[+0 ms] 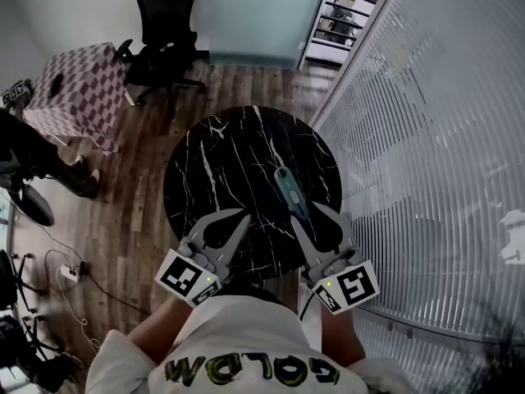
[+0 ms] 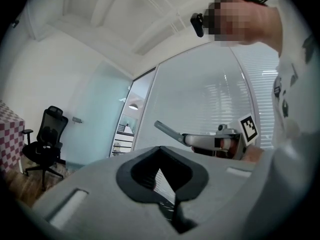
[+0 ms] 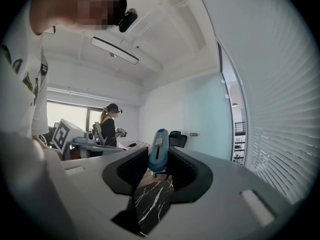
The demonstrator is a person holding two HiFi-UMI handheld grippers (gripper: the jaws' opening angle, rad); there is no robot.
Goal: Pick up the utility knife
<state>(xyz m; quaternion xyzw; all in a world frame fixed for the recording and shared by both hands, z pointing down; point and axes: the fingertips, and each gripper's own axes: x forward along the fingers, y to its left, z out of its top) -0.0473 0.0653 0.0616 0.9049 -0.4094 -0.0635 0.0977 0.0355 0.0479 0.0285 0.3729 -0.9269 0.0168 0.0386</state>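
Observation:
The utility knife [image 1: 287, 185], blue-grey and slim, sticks out forward from my right gripper [image 1: 306, 214], whose jaws are shut on its near end above the round black marble table [image 1: 230, 154]. In the right gripper view the knife [image 3: 158, 151] stands between the two dark pads of the right gripper [image 3: 159, 163], with the tabletop showing below. My left gripper [image 1: 244, 216] hovers over the table's near left edge with its fingertips together and nothing in them. In its own view the left gripper [image 2: 160, 151] points level toward the glass wall.
A black office chair [image 1: 164, 31] and a checkered table [image 1: 78, 84] stand on the wooden floor beyond the marble table. A glass wall with blinds [image 1: 426, 138] runs along the right. Cables [image 1: 70, 273] lie on the floor at left. Another person [image 3: 107, 129] stands in the background.

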